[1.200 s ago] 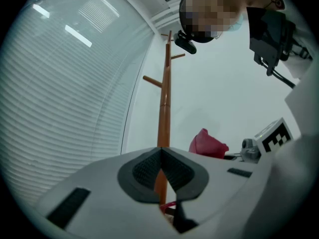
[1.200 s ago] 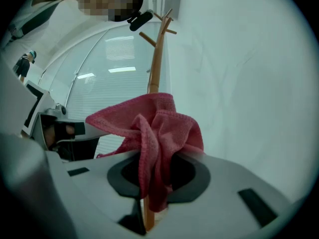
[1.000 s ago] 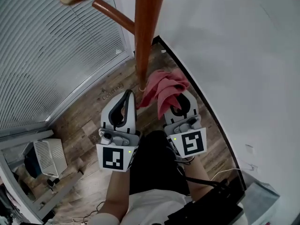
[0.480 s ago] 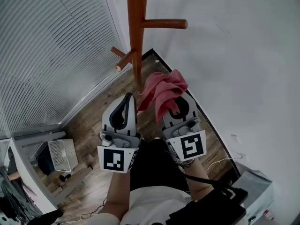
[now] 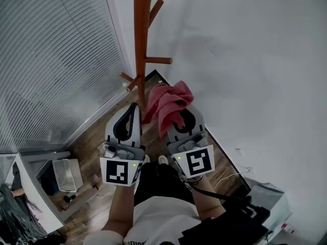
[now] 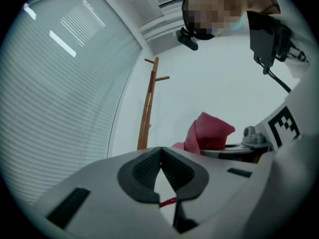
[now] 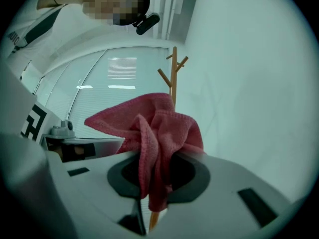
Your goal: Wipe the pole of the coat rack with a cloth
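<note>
1. The coat rack pole [image 5: 142, 45] stands upright, its long axis vertical.
2. The right gripper [image 5: 185, 119] has its jaws clamped on the pink cloth [image 5: 166, 103], bunched just beside the pole.
3. The left gripper [image 5: 134, 111] is near the pole's lower part, jaws together and empty.

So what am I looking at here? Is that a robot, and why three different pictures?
No robot: a person holds a two-jawed clamp, called a gripper, in each hand. The head view comes from a camera on the person's head, looking down at both tools and the wooden floor. The other two come from cameras riding on each gripper, looking along its jaws. The left gripper is shut, with nothing in it. The right gripper is shut on a pink cloth. Ahead stands a wooden coat rack, in the corner between a white wall and window blinds. The cloth is for wiping its pole, which looks some way off, not yet touched.
</note>
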